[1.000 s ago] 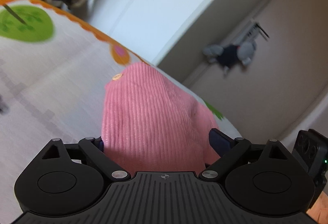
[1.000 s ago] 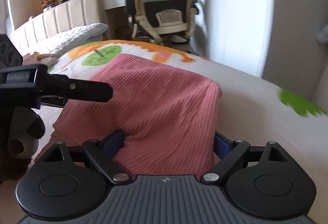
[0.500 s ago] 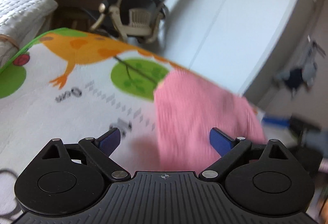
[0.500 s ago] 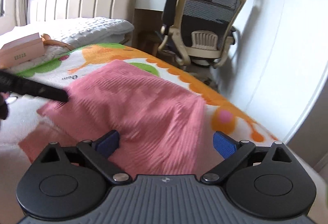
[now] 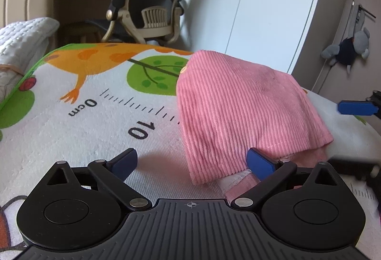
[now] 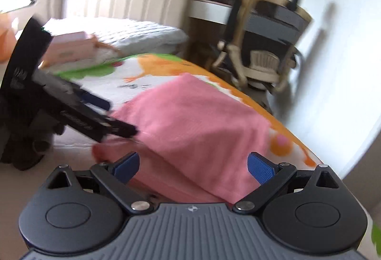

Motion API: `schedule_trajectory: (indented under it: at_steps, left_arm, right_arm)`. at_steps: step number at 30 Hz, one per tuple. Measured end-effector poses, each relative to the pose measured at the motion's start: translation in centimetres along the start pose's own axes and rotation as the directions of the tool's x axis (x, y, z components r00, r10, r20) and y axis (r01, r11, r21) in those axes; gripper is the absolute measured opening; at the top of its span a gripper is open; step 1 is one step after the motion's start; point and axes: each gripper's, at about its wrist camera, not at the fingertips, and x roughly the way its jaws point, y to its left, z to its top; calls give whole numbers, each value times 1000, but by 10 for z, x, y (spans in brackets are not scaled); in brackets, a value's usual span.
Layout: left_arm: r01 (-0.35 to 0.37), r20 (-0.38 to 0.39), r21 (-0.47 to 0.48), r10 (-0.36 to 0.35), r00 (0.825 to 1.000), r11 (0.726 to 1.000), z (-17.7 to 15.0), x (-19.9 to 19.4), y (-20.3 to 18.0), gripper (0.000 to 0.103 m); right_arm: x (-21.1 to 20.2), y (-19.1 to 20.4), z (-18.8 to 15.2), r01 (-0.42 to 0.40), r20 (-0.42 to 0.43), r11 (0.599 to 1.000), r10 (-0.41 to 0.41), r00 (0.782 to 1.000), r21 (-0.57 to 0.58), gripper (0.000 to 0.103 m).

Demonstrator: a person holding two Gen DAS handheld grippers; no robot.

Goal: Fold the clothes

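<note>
Now that both the left gripper and right gripper have let go and stand apart, the pink garment lies doubled over on the play mat, suggesting one fold is laid.

I'm looking at a play mat spread over the bed, filling the lower left and centre of the left wrist view. It is white, with an orange border, an orange animal figure at upper left, a green tree near centre and a printed ruler scale reading "0cm" and "10". A pink ribbed garment, folded over on itself, lies directly on the mat in the centre right of that frame, covering part of the ruler marks. In the blurred right wrist view the same garment sits mid-frame, near the mat's orange edge. Beyond the mat, upper left, a white quilted cover lies on the bed.
</note>
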Motion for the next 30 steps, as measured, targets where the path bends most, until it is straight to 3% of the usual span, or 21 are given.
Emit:
schedule_trajectory:
  at_steps: [6,11,16,18,20,25,30]
  left_arm:
    - [-12,0,-10,12,1000,1000,-1,-1,1,103]
    - [-26,17,-25,27,1000,999,-3,-5,1,103]
    - [-45,52,-46,47,998,998,-6,-14,0,103]
    - [15,52,-26,-14,999,1000,-13,-25,-7,103]
    - [93,9,19,-94,996,995,-21,-30,-19,103]
    - [-13,-3,52,13,1000,999,-26,-28,-32,103]
    - [-119,-12,86,120,993,989,-31,-27,-45,103]
  right_arm:
    - [46,33,-1,1,-43,1000,-1,999,6,100]
    - [19,14,-3,-46,-25,998,47,999,49,100]
    - [7,-16,-22,122,-45,989,-119,992,83,101]
    - [16,-26,-31,193,-91,975,-183,979,111,101]
    - [21,-33,-37,192,-103,969,-177,979,155,103]
    - [24,-34,-41,195,-91,964,-181,979,179,103]
    - [18,-35,-48,239,-99,947,-222,970,216,103]
